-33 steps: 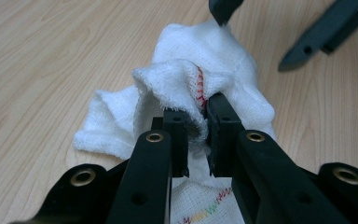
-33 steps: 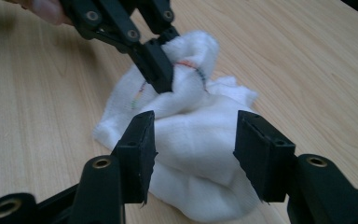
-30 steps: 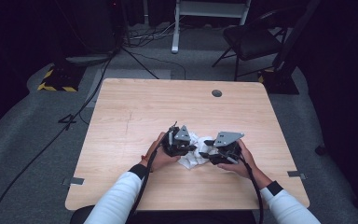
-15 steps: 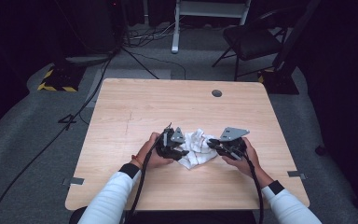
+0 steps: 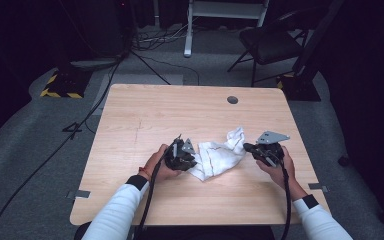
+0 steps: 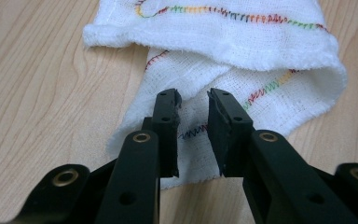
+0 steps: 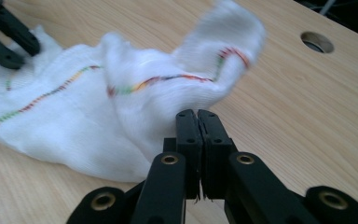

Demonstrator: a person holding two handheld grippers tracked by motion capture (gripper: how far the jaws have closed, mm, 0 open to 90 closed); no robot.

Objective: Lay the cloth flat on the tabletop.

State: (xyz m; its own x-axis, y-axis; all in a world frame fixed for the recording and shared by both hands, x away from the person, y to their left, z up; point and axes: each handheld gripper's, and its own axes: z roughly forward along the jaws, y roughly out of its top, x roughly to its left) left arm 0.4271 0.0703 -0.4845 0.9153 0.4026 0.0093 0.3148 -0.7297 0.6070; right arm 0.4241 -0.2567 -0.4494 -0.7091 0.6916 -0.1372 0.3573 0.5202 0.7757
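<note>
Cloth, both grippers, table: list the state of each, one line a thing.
White cloth: crumpled, partly stretched out on the table, one corner raised.
Left gripper: jaws open, astride a cloth edge.
Right gripper: jaws pressed together, cloth bunched right at their tips; whether fabric is pinched between them cannot be told.
Table: light wood, a round hole near its far edge.

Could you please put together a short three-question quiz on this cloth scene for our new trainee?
1. True or false: the right gripper has its jaws pressed together on the white cloth.
2. The left gripper has its jaws: A) clamped tight, B) apart over the cloth, C) holding a pen.
3. Fill in: the cloth's edge stitching is ____-coloured.

Key: 1 true; 2 B; 3 rainbow (multi).
</note>
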